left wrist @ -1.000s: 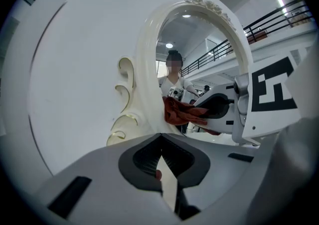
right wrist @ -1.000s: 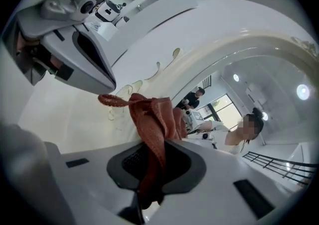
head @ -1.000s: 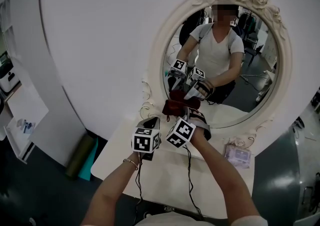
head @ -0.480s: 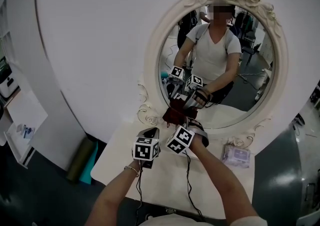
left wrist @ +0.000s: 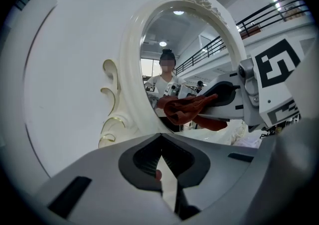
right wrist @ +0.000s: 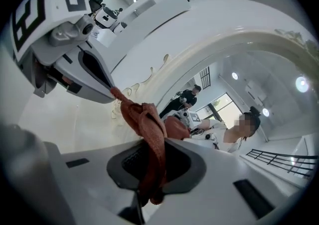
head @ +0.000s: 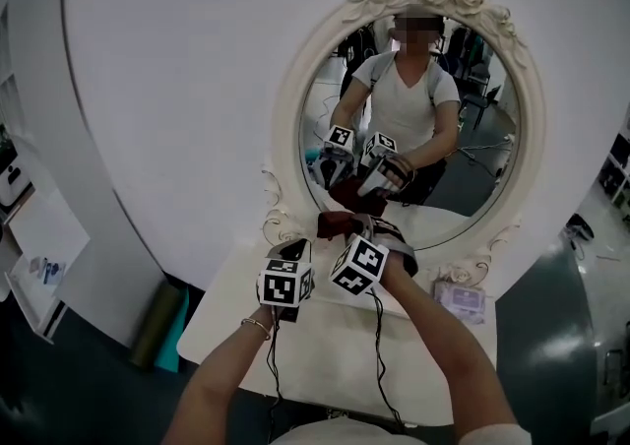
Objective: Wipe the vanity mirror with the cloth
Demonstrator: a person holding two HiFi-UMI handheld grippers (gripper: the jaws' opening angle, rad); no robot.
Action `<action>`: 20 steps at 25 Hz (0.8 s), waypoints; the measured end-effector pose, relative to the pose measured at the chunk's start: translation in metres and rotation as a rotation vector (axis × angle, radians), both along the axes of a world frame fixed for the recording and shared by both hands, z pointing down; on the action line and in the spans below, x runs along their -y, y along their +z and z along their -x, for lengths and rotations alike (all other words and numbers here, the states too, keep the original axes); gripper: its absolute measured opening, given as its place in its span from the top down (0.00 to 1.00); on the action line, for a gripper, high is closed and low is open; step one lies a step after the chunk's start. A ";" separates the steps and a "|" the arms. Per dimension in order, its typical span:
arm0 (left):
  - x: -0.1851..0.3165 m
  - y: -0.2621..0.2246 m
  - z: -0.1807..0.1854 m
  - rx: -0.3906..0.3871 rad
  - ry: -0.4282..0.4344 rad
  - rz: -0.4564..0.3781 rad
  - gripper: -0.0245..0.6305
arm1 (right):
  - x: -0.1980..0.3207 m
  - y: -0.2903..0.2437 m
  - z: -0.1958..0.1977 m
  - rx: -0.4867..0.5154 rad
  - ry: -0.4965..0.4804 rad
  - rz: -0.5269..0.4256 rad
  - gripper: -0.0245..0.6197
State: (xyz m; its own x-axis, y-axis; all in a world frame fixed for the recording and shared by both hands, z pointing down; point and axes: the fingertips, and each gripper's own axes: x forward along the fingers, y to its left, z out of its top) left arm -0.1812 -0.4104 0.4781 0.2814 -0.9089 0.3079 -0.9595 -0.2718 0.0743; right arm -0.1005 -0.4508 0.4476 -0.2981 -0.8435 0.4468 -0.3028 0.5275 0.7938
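The oval vanity mirror (head: 472, 158) in its ornate white frame (head: 285, 138) stands on a white table (head: 325, 354). My right gripper (head: 352, 228) is shut on a red cloth (head: 338, 223), which sits bunched at the frame's lower left rim. In the right gripper view the cloth (right wrist: 147, 129) rises out of the jaws of the right gripper (right wrist: 149, 171) towards the mirror (right wrist: 259, 84). My left gripper (head: 292, 248) hovers just left of it, jaws together, holding nothing that I can make out. From the left gripper view (left wrist: 160, 167) the cloth (left wrist: 187, 109) hangs ahead from the right gripper (left wrist: 219, 97).
A small clear packet (head: 460, 297) lies on the table at the right, by the frame's foot. Green and teal rolls (head: 157, 325) lean by the wall on the floor at the left. Cables trail from both grippers over the table.
The cloth and right gripper have slid slightly down, from the lower-left glass to the frame's lower rim. The left gripper has barely moved. The head view has shifted.
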 end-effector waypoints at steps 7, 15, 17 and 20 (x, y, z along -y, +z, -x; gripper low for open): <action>0.011 -0.071 -0.006 0.037 -0.005 -0.095 0.95 | 0.001 -0.076 -0.028 -0.016 0.035 -0.104 0.87; 0.027 -0.178 -0.028 0.055 0.036 -0.248 0.95 | 0.002 -0.184 -0.063 0.016 0.106 -0.242 0.87; 0.030 -0.205 -0.036 0.055 0.055 -0.282 0.95 | 0.002 -0.212 -0.068 0.034 0.118 -0.275 0.87; 0.034 -0.246 -0.047 0.062 0.070 -0.337 0.95 | 0.001 -0.256 -0.074 0.038 0.130 -0.344 0.87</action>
State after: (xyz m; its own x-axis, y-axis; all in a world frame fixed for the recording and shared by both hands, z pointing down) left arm -0.1341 -0.4442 0.2321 0.3368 -0.9415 0.0121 -0.9375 -0.3365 -0.0891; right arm -0.0262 -0.4516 0.1920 -0.1895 -0.9744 0.1210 -0.3828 0.1868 0.9047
